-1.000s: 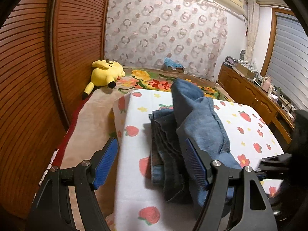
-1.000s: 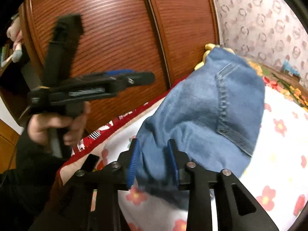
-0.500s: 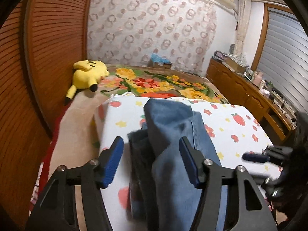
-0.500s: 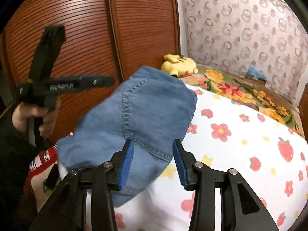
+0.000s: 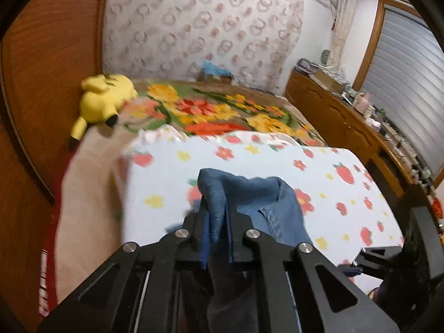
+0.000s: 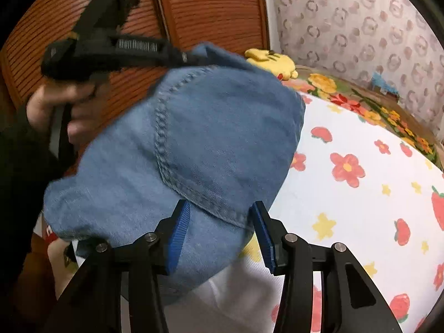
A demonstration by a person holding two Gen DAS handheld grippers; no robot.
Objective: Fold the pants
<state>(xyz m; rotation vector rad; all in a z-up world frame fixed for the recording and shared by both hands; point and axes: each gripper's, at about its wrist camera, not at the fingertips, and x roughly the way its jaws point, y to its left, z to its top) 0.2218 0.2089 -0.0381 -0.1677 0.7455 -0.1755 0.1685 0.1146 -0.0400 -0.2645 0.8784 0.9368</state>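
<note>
In the left wrist view, the left gripper (image 5: 217, 231) is seen clenched on a bunched fold of the blue jeans (image 5: 249, 197); its jaws have just been closing, and the denim is now pinched between them and stands up above the fingertips. The rest of the jeans is spread to the right of the jaws, over the white sheet with strawberries and flowers (image 5: 277, 163) that covers the bed. A yellow plush toy (image 5: 102, 98) is seen at the far left of the bed, near the wooden wardrobe doors (image 5: 41, 83), and a wooden dresser (image 5: 338, 122) is placed along the right wall. In the right wrist view, the right gripper (image 6: 220, 227) is shown with its jaws apart; they have just been opening, and the lower edge of the jeans (image 6: 194, 144) lies between the blue pads (image 6: 179, 233), but it is not pressed by them. The jeans are lifted as a wide rounded sheet above the sheet (image 6: 360, 194), and their top edge is held by the left gripper (image 6: 191, 57), which is gripped by a hand (image 6: 63, 102) at the upper left.
</note>
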